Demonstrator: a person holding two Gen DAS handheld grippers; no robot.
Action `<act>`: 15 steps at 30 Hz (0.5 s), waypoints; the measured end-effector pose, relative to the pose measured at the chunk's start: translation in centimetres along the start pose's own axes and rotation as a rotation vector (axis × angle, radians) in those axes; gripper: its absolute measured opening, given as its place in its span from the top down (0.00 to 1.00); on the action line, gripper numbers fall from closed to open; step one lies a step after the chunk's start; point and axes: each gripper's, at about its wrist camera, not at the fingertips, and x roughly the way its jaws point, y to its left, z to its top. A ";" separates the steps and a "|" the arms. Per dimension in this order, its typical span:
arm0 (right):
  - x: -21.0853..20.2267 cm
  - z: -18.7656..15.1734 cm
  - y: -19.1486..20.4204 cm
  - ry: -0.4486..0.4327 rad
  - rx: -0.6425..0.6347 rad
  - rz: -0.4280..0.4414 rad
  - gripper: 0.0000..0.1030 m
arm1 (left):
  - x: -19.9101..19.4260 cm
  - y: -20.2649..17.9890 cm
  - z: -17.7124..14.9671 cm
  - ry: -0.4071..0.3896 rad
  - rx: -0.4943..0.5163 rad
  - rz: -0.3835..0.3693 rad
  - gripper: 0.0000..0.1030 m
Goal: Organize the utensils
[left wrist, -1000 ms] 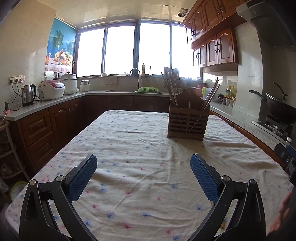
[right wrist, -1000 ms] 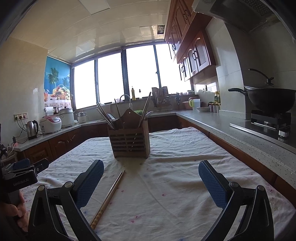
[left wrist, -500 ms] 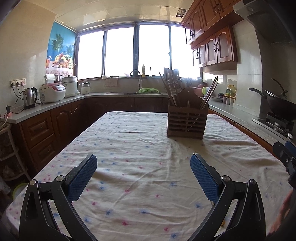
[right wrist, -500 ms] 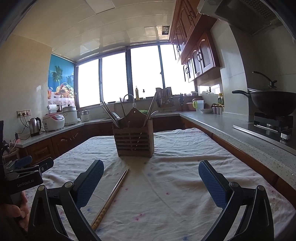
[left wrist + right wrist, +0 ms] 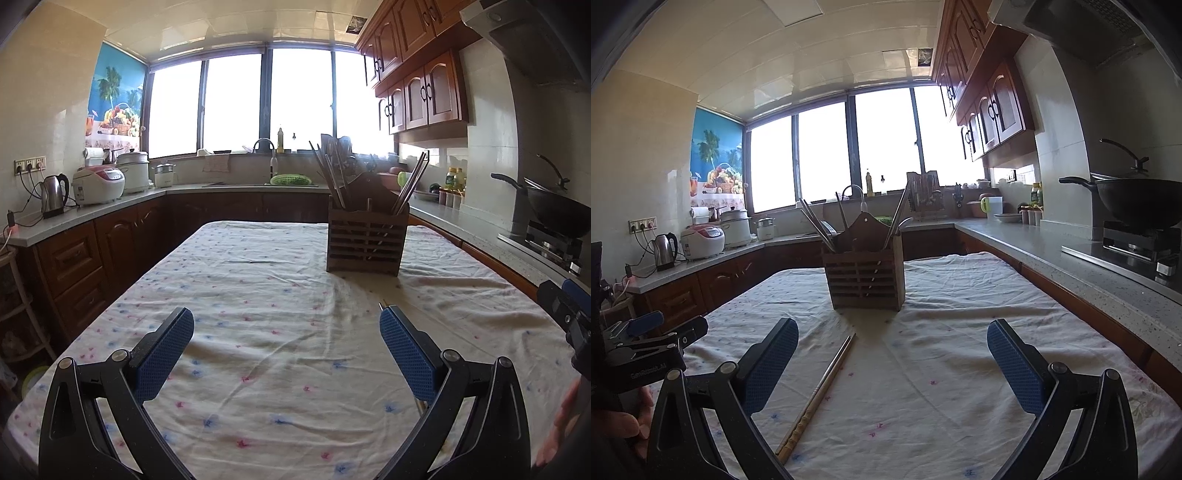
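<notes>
The bench under a white flower-speckled cloth (image 5: 960,332) carries a slatted dark wooden utensil holder (image 5: 866,280) stuffed with chopsticks. One pair of pale bamboo chopsticks (image 5: 820,391) lies flat before it. Left claw (image 5: 286,352) and right claw (image 5: 892,363) both hover spread wide, gripping nothing.

Holder (image 5: 866,275): dark wooden slatted box, upright on worktop, peaked centre divider with hole. At 12 o'clock in right view, 1 o'clock in left view (image 5: 365,242). Chopsticks and metal utensils stand inside, leaning out toward 11 and 1 o'clock.

Chopsticks (image 5: 820,389): loose pair, side by side, flat on cloth, metal tips toward holder at 12, bamboo-style ends toward 7. Near holder, not touching.
</notes>
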 end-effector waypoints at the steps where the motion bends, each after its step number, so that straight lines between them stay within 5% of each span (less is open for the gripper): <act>1: 0.0 0.0 0.1 0.001 0.000 0.002 0.00 | 0.0 0.0 0.0 0.000 0.001 -0.002 0.00; 15: 0.3 -0.1 0.2 0.021 0.009 0.012 0.00 | -0.3 -1.0 -0.1 0.007 0.020 -0.040 0.00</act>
